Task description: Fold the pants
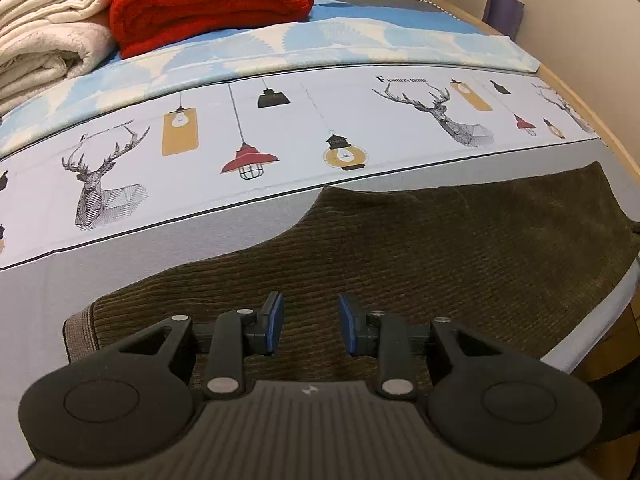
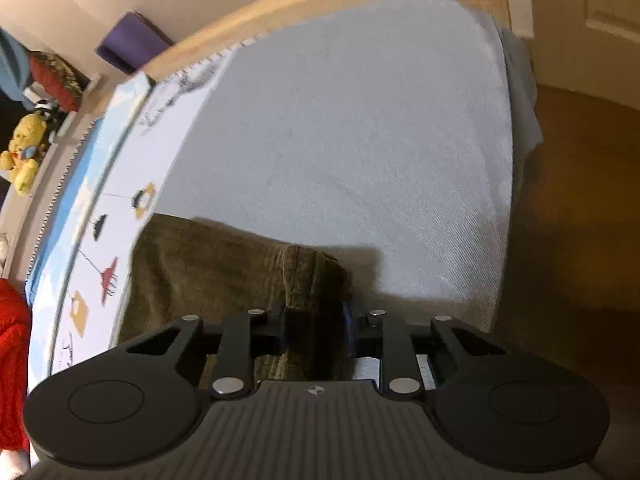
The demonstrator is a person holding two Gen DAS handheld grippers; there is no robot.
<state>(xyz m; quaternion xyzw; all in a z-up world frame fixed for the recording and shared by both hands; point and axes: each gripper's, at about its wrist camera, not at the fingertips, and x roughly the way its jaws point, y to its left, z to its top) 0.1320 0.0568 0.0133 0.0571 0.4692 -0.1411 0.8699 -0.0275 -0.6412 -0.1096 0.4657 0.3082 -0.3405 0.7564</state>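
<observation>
The printed bedsheet (image 1: 304,128) bears dark lettering, too blurred to read.

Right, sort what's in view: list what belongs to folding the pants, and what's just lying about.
Belongs to the job:
- dark olive corduroy pants, flat on the bed
- left gripper, open above the pants
- right gripper, shut on a bunched edge of the pants
- grey bed sheet, the work surface

Just lying about:
- folded red blanket
- stacked white blankets
- yellow plush toy
- purple box
</observation>
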